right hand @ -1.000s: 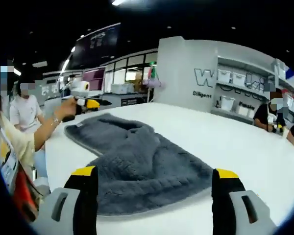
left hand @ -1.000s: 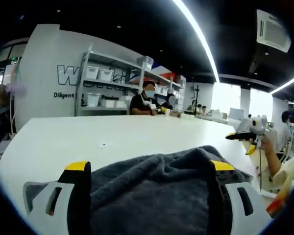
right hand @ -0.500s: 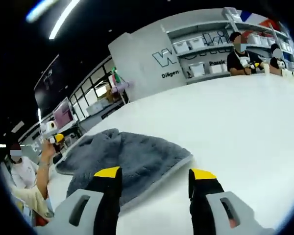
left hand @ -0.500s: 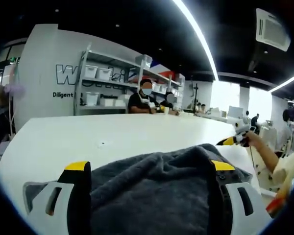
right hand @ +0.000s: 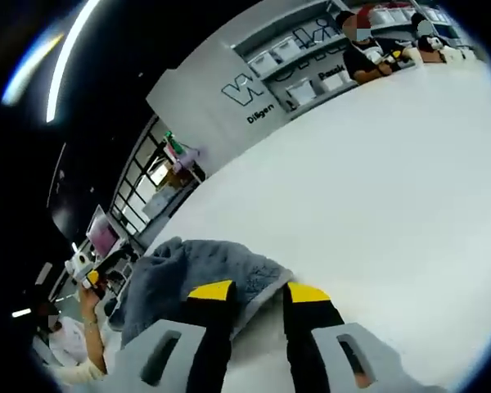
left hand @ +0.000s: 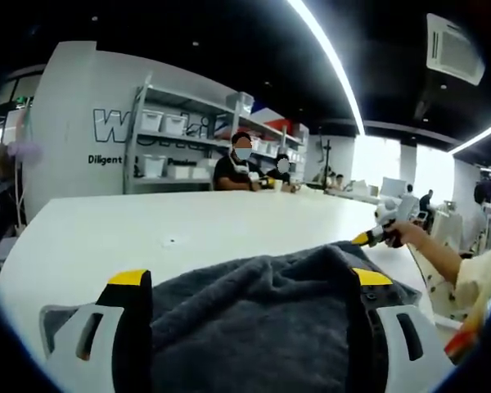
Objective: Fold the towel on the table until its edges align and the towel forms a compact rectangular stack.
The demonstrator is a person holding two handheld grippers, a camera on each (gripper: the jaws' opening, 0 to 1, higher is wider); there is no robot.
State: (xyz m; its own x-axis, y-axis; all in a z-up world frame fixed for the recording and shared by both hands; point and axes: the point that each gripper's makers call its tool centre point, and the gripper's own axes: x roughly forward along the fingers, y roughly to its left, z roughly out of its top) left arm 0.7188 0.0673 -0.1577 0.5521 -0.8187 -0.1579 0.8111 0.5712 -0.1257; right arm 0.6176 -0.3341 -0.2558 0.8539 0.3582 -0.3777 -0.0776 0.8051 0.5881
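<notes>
Now the white table (left hand: 90, 237) spreads ahead, grey towel (left hand: 262, 319) bunched on its near edge. Left gripper (left hand: 250, 282) sits level, jaws spread wide, towel heaped between them, grasp unclear. Right gripper (right hand: 258, 292) rolls sideways, jaws nearly together, pinching the towel's corner.

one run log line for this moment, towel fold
phase: grasp corner | towel: grey, bunched on white table | right gripper: jaws narrowed at towel edge | left gripper: open over towel
</notes>
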